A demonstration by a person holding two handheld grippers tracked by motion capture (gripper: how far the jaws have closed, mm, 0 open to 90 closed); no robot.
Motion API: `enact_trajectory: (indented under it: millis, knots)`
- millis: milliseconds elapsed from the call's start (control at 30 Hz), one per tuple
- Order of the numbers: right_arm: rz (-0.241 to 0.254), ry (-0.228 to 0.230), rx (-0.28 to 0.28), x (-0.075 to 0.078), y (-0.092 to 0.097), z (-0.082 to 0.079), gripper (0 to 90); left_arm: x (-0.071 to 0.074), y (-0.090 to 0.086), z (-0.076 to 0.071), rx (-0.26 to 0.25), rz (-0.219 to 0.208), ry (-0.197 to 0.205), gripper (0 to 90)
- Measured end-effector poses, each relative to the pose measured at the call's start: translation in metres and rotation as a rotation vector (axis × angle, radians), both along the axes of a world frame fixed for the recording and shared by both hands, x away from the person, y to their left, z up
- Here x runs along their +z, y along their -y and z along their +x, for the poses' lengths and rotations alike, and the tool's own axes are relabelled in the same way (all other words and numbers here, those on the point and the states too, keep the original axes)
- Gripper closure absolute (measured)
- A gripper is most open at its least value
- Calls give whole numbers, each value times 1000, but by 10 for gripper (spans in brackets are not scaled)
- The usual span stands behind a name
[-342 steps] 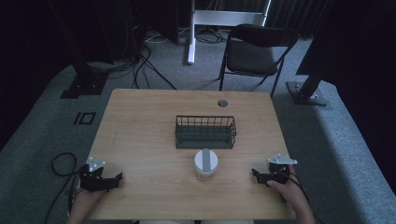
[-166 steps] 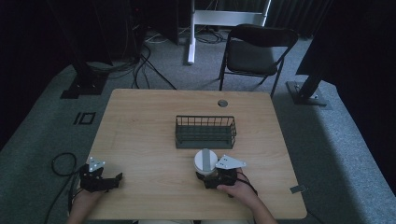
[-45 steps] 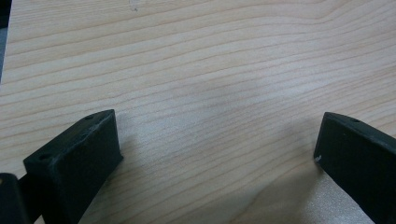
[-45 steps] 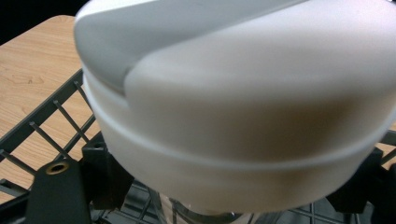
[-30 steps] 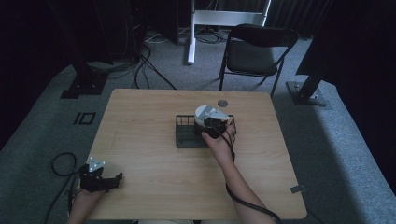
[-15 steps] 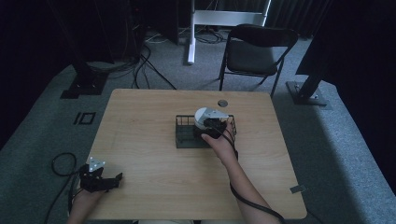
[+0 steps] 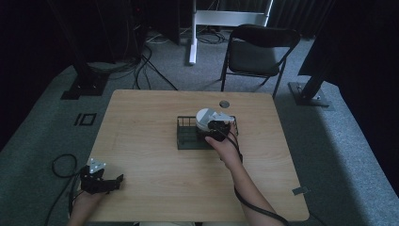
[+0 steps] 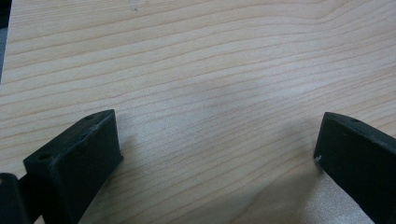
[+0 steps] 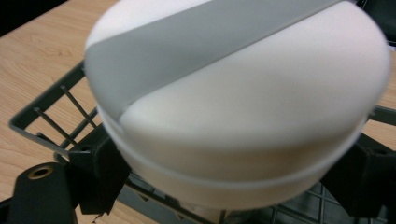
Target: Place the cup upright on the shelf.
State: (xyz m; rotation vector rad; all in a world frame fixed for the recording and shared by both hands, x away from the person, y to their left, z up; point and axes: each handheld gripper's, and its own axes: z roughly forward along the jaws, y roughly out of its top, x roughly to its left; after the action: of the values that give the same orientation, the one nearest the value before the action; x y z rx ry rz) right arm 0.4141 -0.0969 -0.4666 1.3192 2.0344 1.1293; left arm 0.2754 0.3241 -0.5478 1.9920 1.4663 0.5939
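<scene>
Clamping a white round container [image 9: 238, 102] with a grey stripe, my right claw [image 7: 217, 128] holds it over the dark wire basket [image 7: 188, 140], while my left claw [image 7: 100, 181] rests wide open and empty on the wooden bench [image 7: 155, 165].

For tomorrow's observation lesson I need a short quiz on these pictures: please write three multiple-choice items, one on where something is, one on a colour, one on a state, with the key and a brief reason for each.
1. Where is the round container?
A. Over the wire basket
B. On the chair
C. Beside the left gripper

2. What colour is the band across the container's lid?
A. Red
B. Grey
C. Black

3. How do the left gripper's jaws stand?
A. Shut on the container
B. Shut on nothing
C. Wide apart over bare table

Key:
1 A, the high view shows it held above the basket's far right part.
2 B, the right gripper view shows a grey band on white.
3 C, the left gripper view shows wood grain between the two jaws.
</scene>
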Motion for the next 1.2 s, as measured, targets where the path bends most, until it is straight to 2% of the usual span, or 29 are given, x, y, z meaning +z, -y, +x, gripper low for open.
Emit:
enact_trajectory:
  millis: [600,633,900,1200]
  knots:
    - [50,39,27,10,11,-23,123,0,0,0,0,0,0,6]
    - [60,51,24,11,13,-27,122,0,0,0,0,1,0,6]
    - [44,68,19,13,21,-36,122,0,0,0,0,0,0,6]
    - [37,70,-4,7,36,-44,122,0,0,0,0,0,-1,6]
